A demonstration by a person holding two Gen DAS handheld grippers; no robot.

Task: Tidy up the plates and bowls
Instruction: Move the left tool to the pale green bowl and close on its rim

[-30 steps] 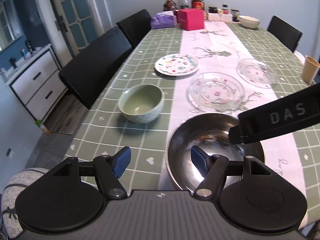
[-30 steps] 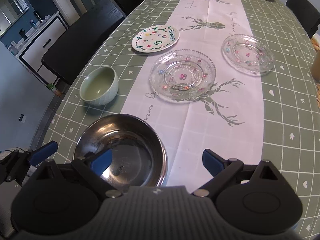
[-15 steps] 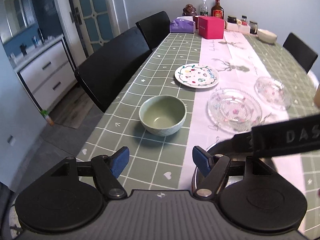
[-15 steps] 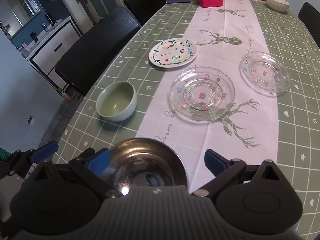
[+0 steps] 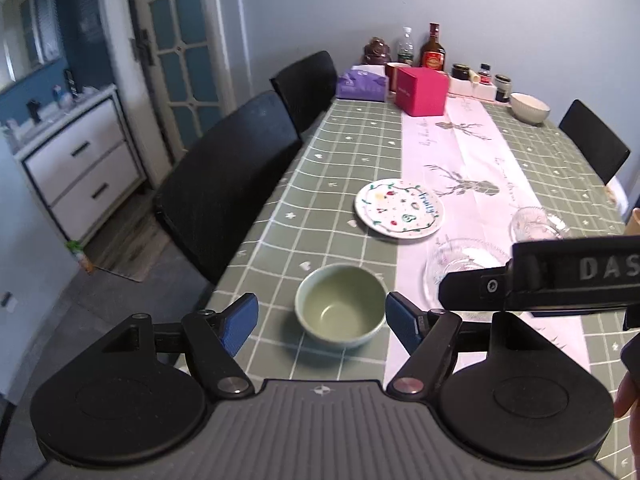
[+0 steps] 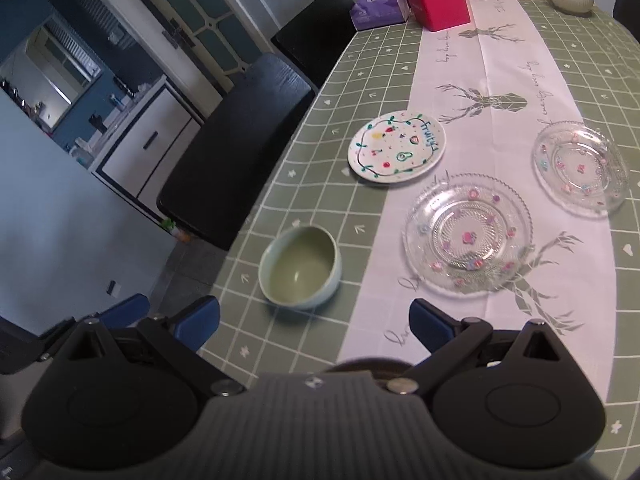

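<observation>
Green checked cloth and a white deer-print runner cover the long worktop [image 6: 592,360], which fills the centre and right of both wrist views, with black chairs [image 5: 228,192] lined along its left edge. Two clear glass plates sit apart on the runner at right: the larger glass plate [image 6: 468,236] in the middle right of the right wrist view, the smaller glass plate [image 6: 580,168] above and right of it. A painted white plate [image 6: 396,146] lies just up and left, straddling the runner's edge, and a pale green bowl [image 5: 342,304] stands alone on the cloth at lower centre. None is stacked, so the sorting looks barely begun. The left gripper [image 5: 320,320] hangs with its jaws wide apart and empty, the green bowl framed between them beyond the tips, seemingly lined up as the next pick. The right gripper [image 6: 314,320] also has its jaws apart on nothing, above a dark round rim at the bottom edge that cannot be identified
</observation>
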